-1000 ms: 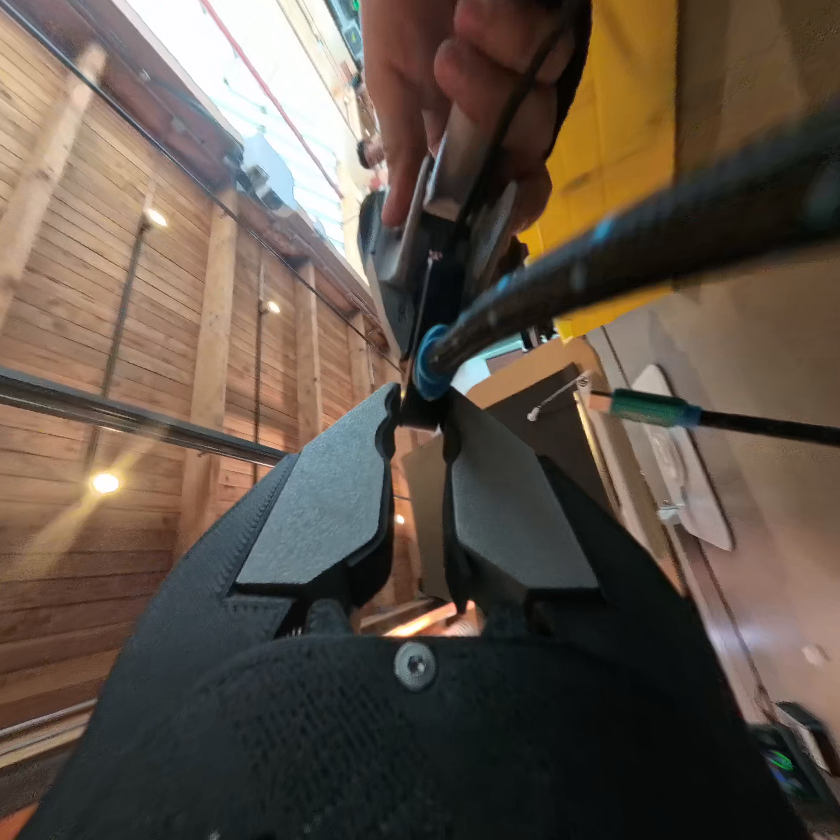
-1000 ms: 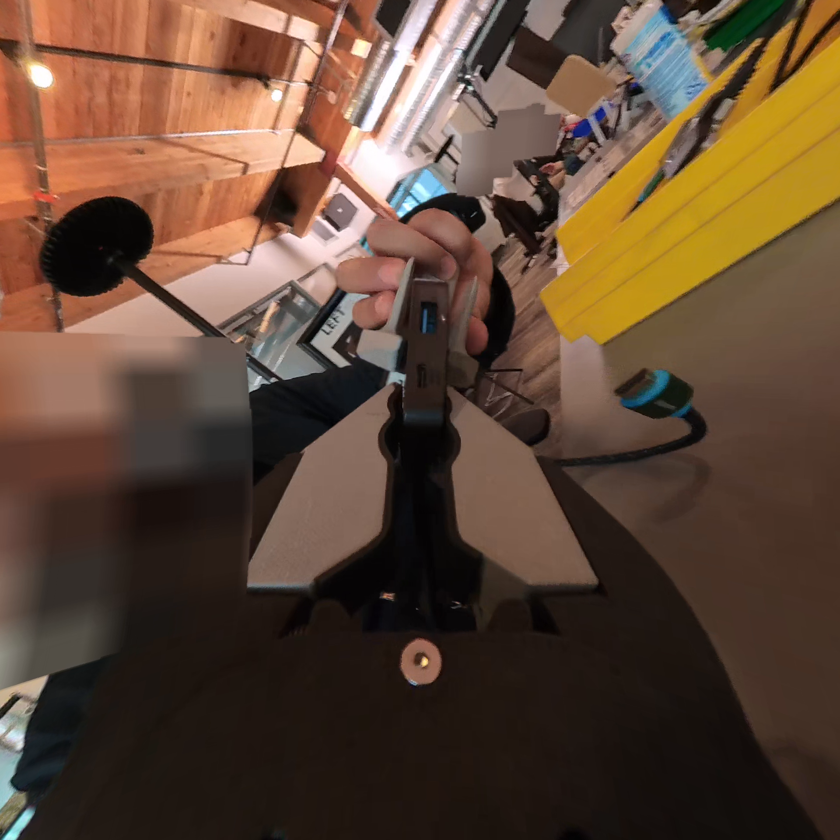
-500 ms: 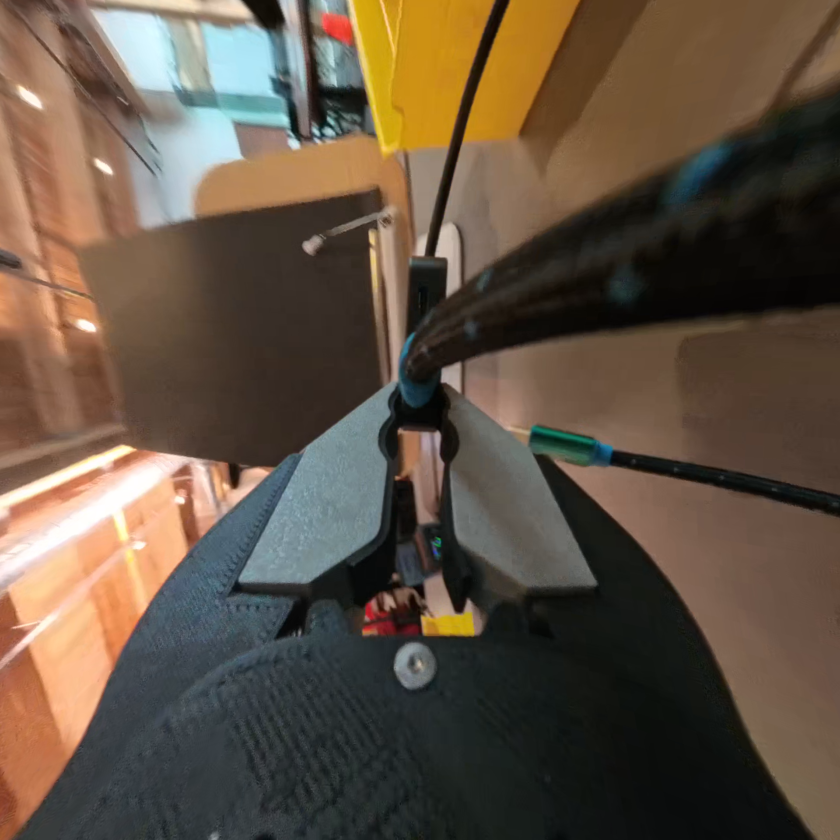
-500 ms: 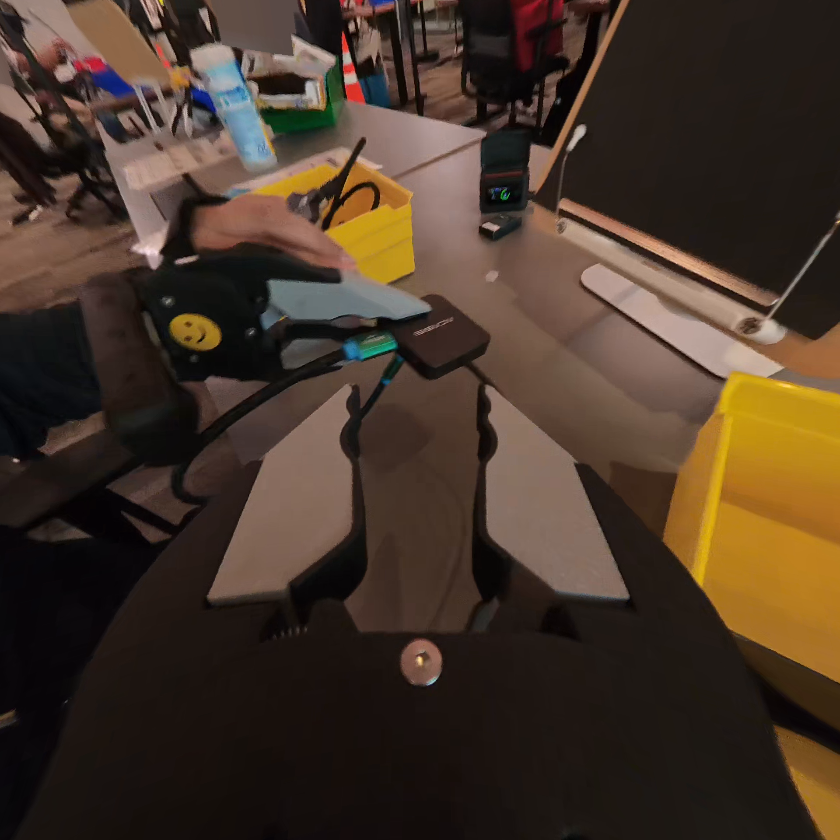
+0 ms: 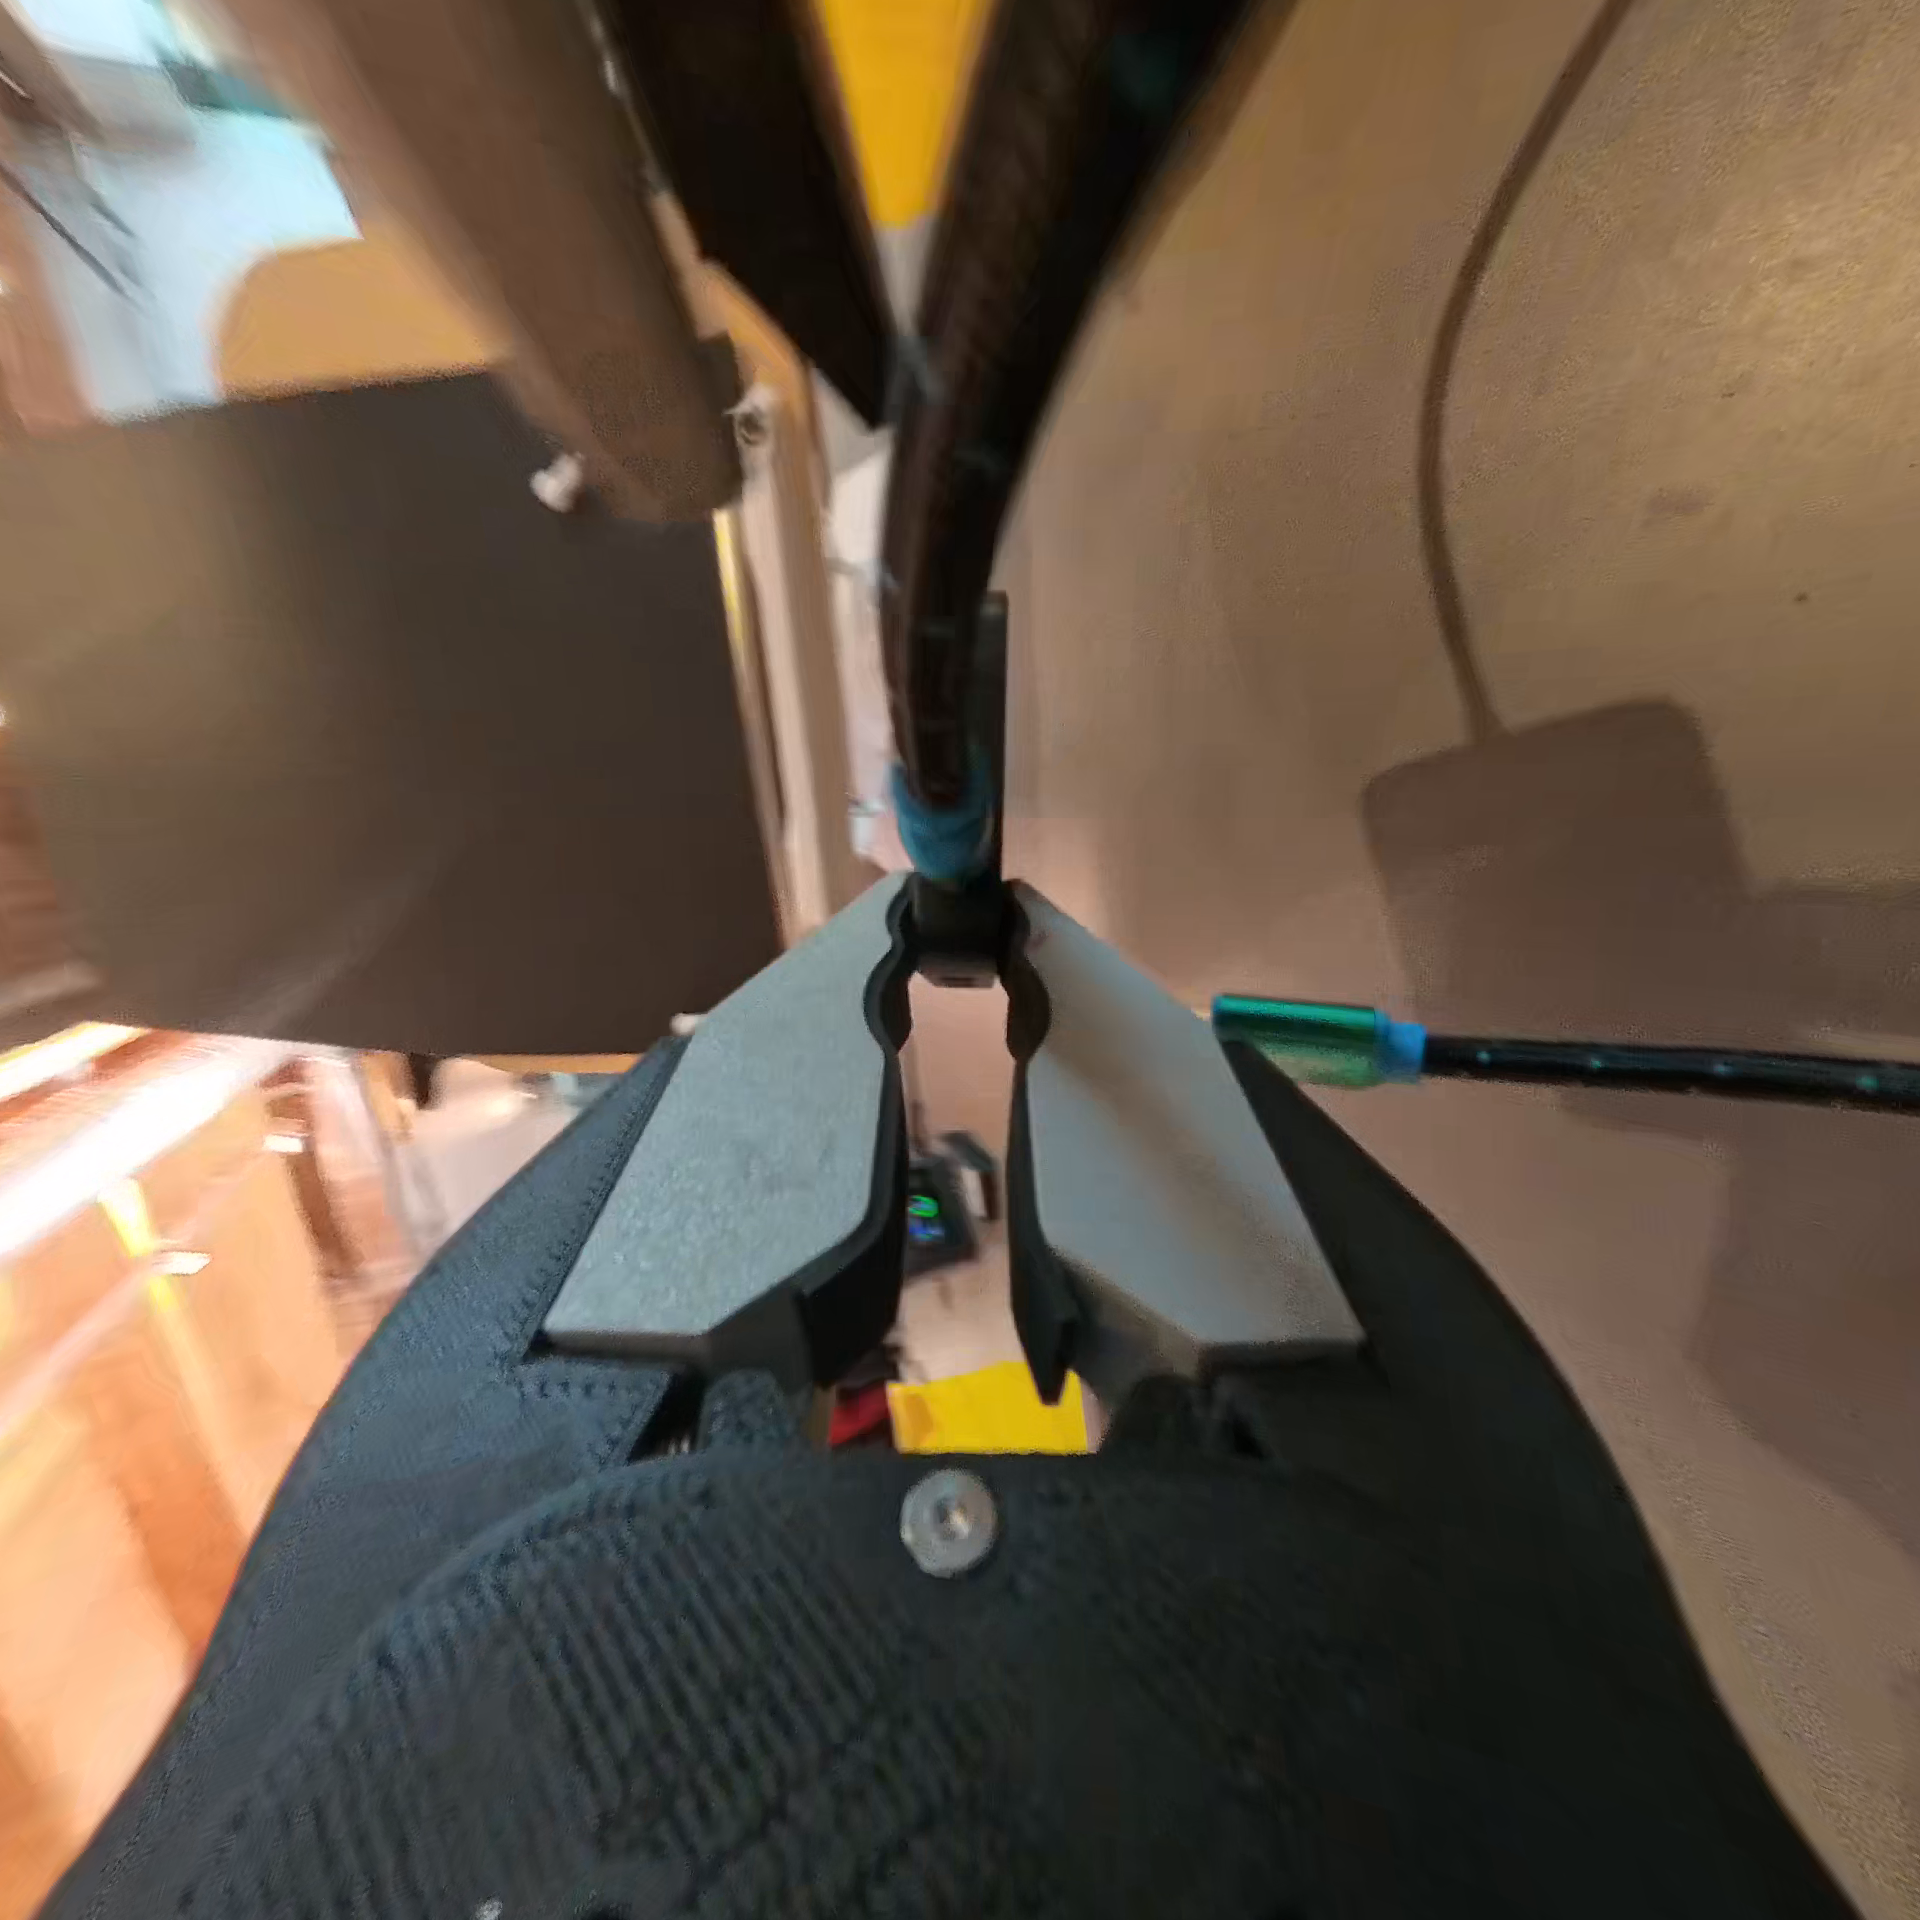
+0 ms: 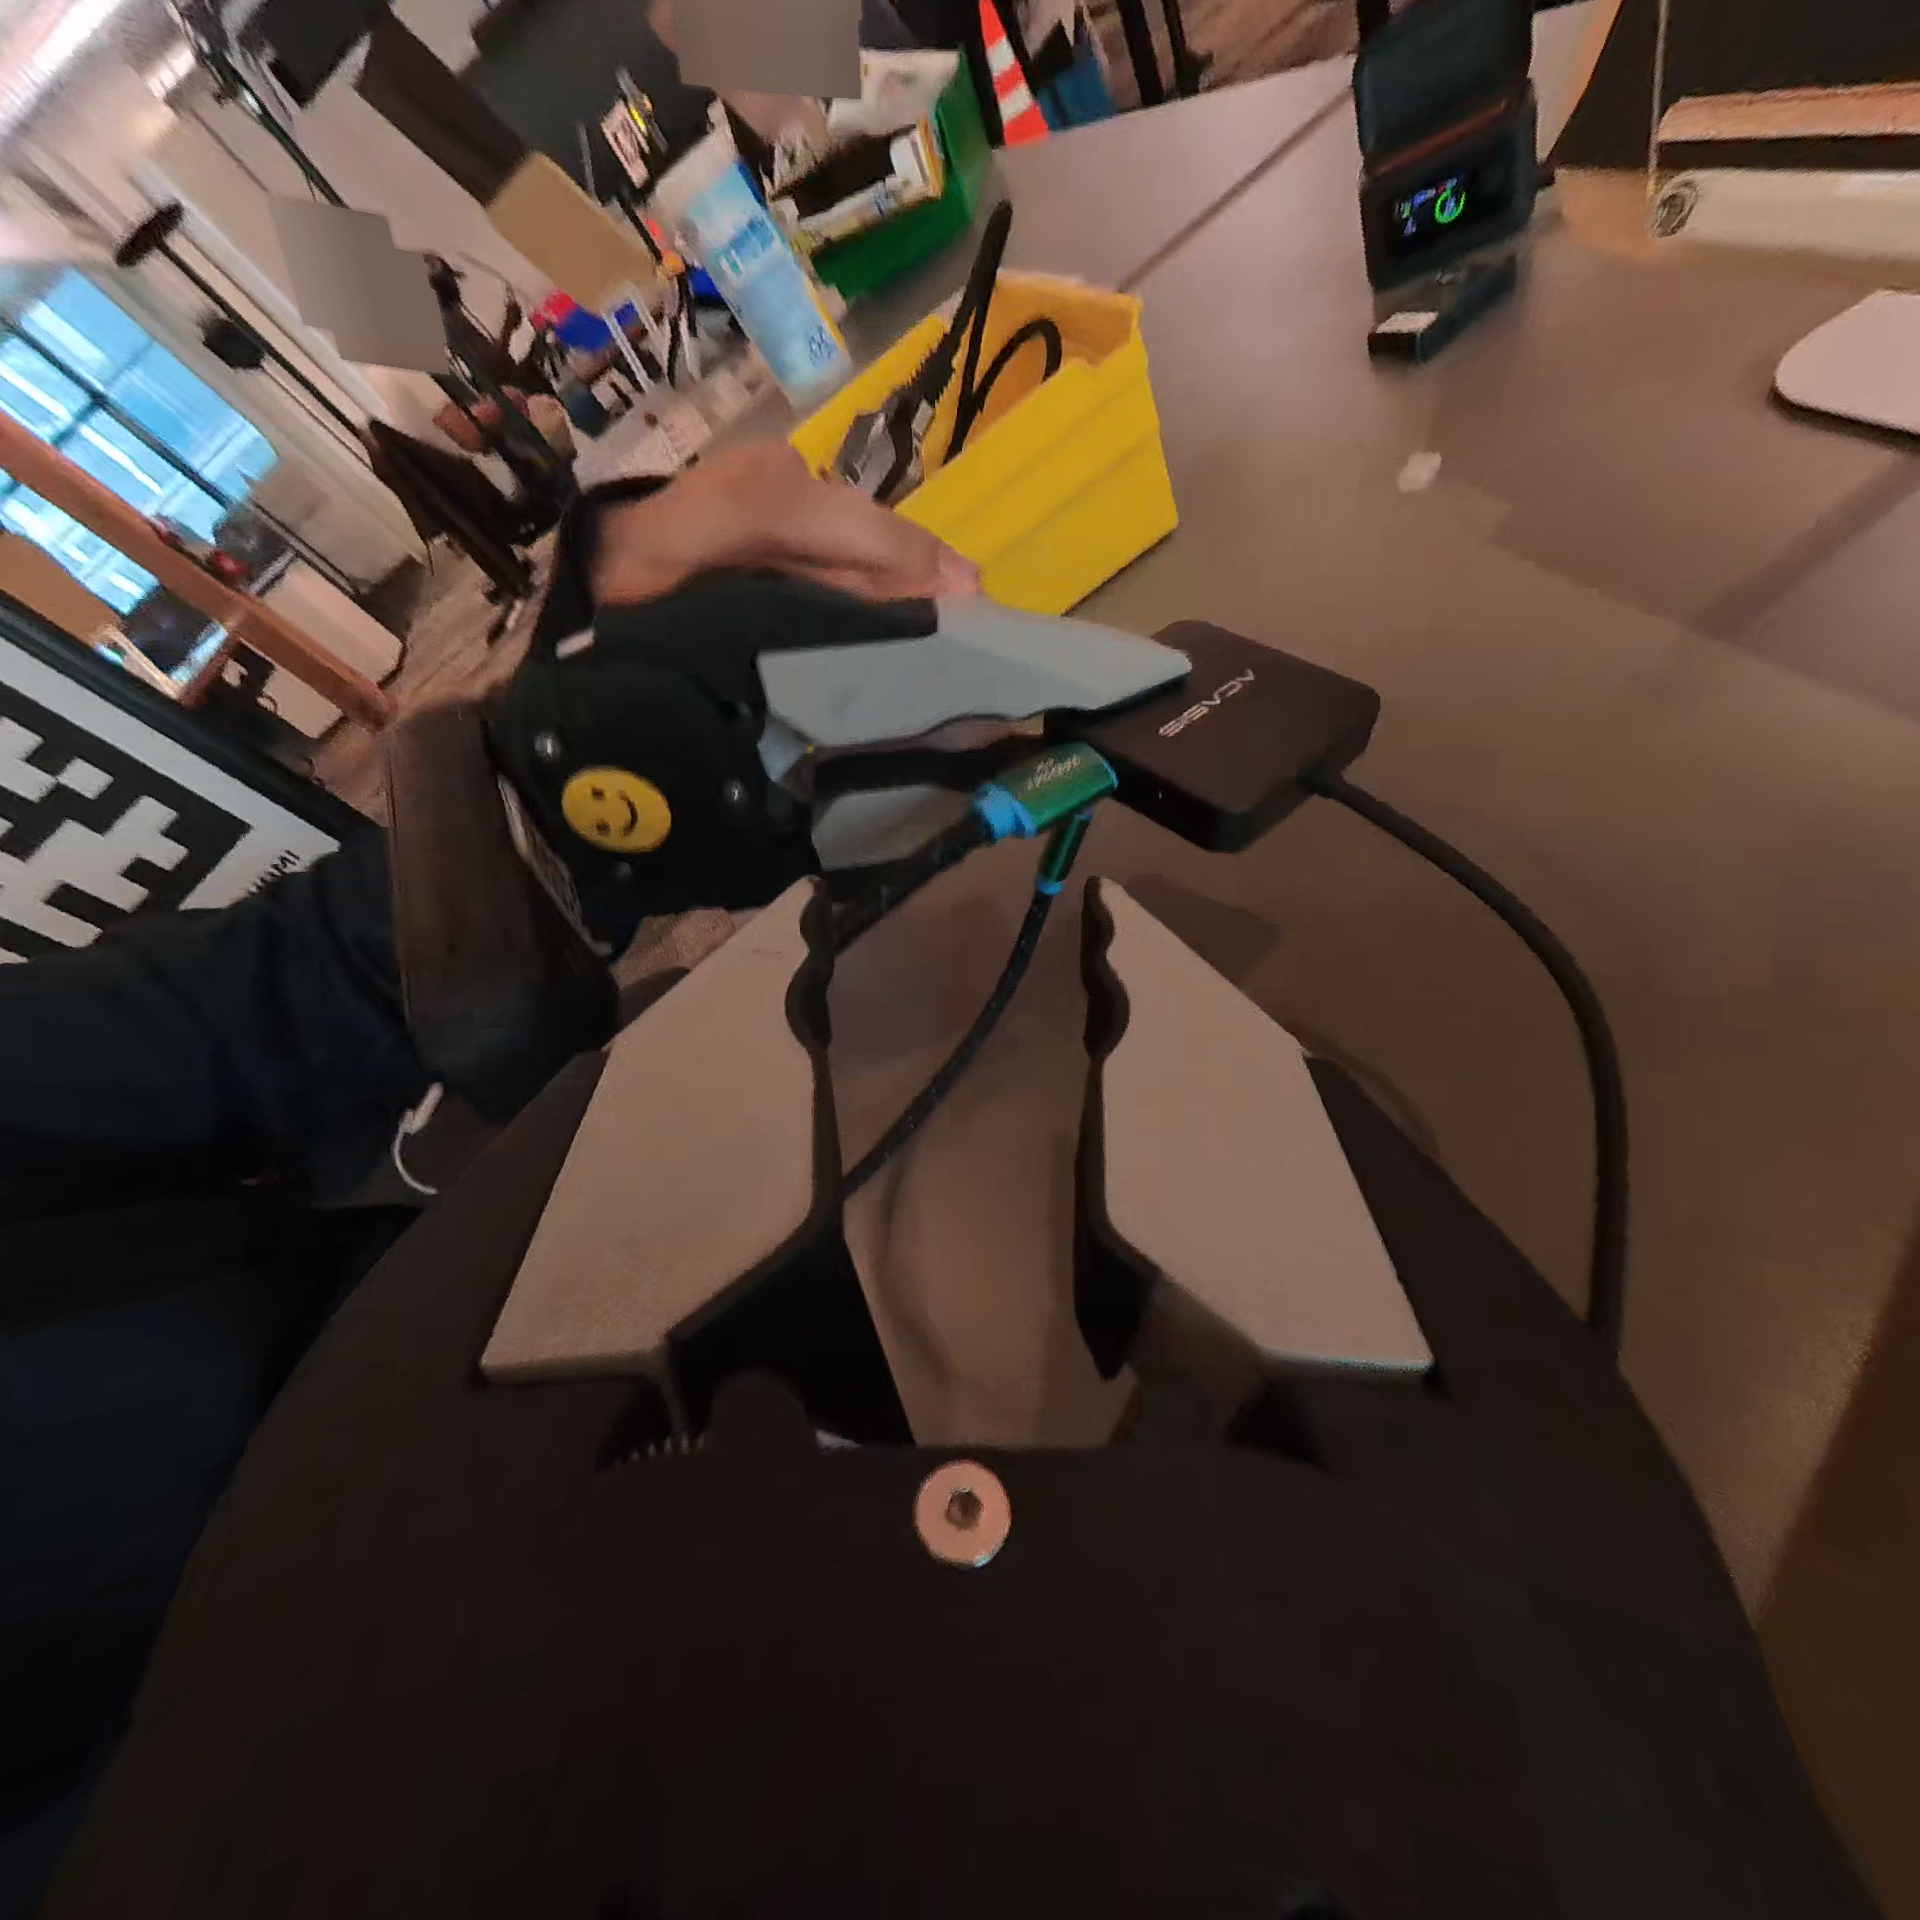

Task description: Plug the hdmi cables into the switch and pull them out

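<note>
Left gripper point(image 5: 958, 940) is being held pinched on the edge of the black switch point(image 6: 1236, 727); in the left wrist view only a thin dark edge of the box is being seen between the fingertips, with a thick braided cable rising from it. In the right wrist view the switch is being kept just above the grey table point(image 6: 1662, 727), the left gripper's grey fingers clamped over its near corner.

Right gripper point(image 6: 956, 935) is being held spread and empty, low over the table, aimed at the switch. A thin braided cable is running between its fingers without being touched.

Green plug point(image 6: 1044, 790) is being seen against the near side of the switch; whether it is fully seated cannot be told. A second green plug point(image 5: 1304, 1039) is being seen beside the left gripper's finger, its mating end hidden.

Yellow bin point(image 6: 1039, 457) is standing well behind the switch.

Risks being judged:
- Switch is being gripped by one corner only; a hard pull on a plug could twist it out of the grip.
- An off-axis pull could jam the plug.
- The loose cable could be snagged as the right fingers are closed.
</note>
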